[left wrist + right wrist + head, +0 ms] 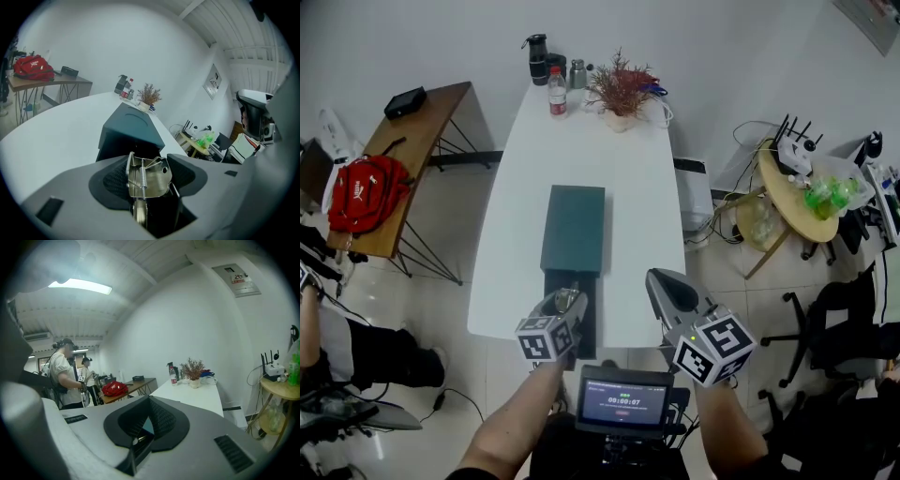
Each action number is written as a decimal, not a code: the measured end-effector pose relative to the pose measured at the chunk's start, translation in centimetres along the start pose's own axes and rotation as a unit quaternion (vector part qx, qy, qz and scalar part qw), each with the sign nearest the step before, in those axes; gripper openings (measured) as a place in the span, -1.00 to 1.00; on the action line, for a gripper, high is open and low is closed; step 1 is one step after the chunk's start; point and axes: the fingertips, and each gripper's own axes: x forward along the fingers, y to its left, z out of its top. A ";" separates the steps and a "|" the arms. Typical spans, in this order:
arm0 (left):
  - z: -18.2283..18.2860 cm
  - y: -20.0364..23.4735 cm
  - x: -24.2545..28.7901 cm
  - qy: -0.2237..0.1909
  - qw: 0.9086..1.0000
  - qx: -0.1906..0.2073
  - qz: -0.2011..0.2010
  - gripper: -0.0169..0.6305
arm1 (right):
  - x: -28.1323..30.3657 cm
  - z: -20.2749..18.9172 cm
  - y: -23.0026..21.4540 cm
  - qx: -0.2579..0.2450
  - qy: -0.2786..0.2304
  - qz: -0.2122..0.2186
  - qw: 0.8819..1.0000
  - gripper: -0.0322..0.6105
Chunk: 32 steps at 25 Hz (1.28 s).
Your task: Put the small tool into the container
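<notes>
Your left claw [149, 174] is clamped on the small tool [151, 183], a bright metal piece with a coil spring down its face. The ribbed pads [112, 180] press on its two sides, so the jaws stand fairly wide. The tool pokes out forward between them, aimed at the container.

Just beyond the tool sits the container [574, 228], a dark teal box lying lengthwise on the white bench [637, 178]. Its dark inner tray [592, 314] is pulled out toward you, and in the head view your left claw hovers over that open end. The tool is not yet inside.

Your right claw [147, 420] hangs off to the right of the box, jaws together at the tips with nothing between them.

Watch these risks:
- The tray looks narrow. If you let go off-centre, the tool could land on its rim and bounce onto the bench or the floor.
- The tray seems to reach the bench's near edge. Pressing down on it could tip or shove the box, and your right claw is not steadying it.
- The spring and bent edges could snag on a pad as you open, dragging the tool back out.
</notes>
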 end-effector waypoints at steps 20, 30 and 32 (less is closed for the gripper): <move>-0.2 0.1 2.0 0.007 1.000 -0.006 0.020 -0.18 | 4.0 -1.7 0.4 0.008 0.027 0.042 0.999 -0.89; 0.2 0.9 2.9 0.027 0.999 -0.010 0.030 -0.12 | 5.0 -2.0 1.2 0.017 0.029 0.055 0.998 -0.89; -0.1 1.2 3.2 0.033 0.999 -0.011 0.036 -0.13 | 5.0 -2.1 1.4 0.017 0.030 0.057 0.998 -0.89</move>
